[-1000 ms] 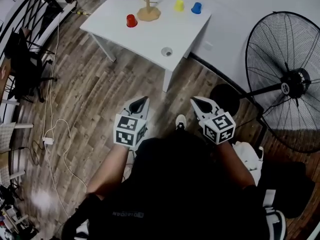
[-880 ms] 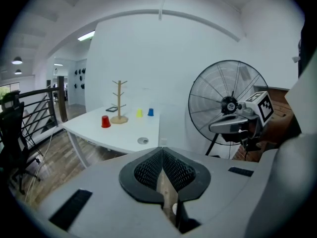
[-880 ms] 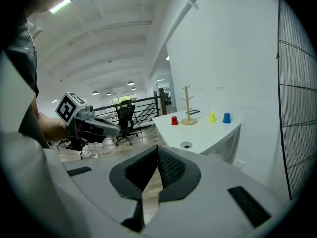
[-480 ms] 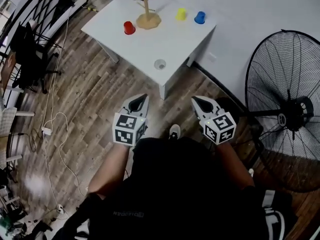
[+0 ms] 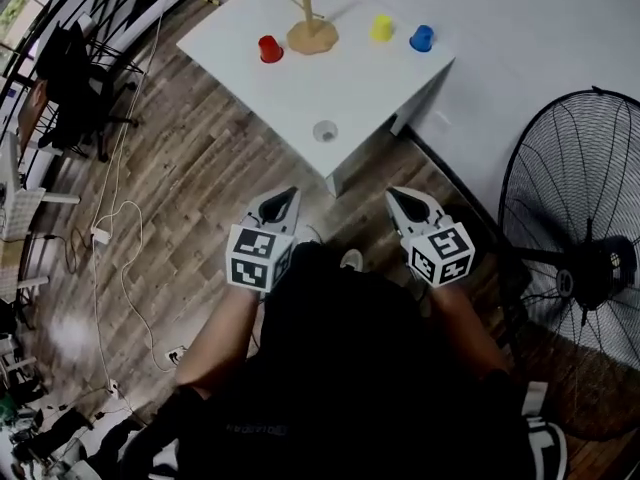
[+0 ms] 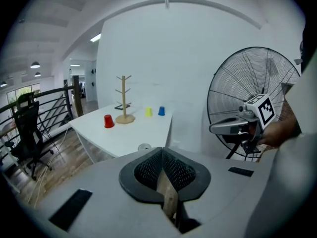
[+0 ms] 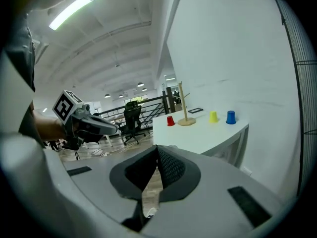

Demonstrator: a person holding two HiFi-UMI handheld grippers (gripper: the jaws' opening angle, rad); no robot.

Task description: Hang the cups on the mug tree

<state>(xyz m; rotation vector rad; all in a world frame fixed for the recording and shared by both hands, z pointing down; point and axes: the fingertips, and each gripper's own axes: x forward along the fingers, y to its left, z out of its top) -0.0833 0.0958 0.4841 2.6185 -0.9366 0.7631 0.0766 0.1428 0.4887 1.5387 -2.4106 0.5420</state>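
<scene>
1. Since a second ago, the desk [image 5: 350,93] has slid lower in the head view, and the fan [image 5: 585,268] has dropped toward the lower right.
2. Left hand-held gripper [image 5: 284,200] and right hand-held gripper [image 5: 400,202], mid-frame, are both fully closed and hold nothing.
3. Upper centre of the frame: the mug tree [image 5: 312,30] stands on the desk, with the red cup [image 5: 269,48] left of it and the yellow cup [image 5: 381,28] and blue cup [image 5: 422,37] to its right (none hung).
</scene>
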